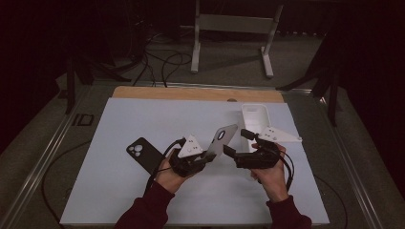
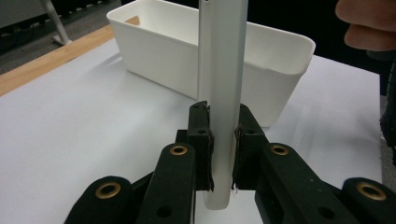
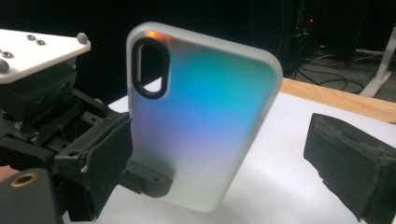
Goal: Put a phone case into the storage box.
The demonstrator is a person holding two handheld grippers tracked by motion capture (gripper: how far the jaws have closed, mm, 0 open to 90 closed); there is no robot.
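— Left hand-held gripper (image 1: 206,157), high view: clamped on the phone case (image 1: 222,140), tilted up over the desk (image 1: 119,191)?
— Yes; black phone (image 1: 143,152) lies left, white bin (image 1: 255,119) behind right.
— Left gripper view?
— Pads pinch the case (image 2: 223,93) edge-on; bin (image 2: 163,60) beyond.
— Right gripper view?
— Right hand-held gripper (image 3: 219,158) released, case (image 3: 205,116) between its jaws.

White table (image 1: 143,200); phone (image 1: 142,153); bin (image 1: 255,116)
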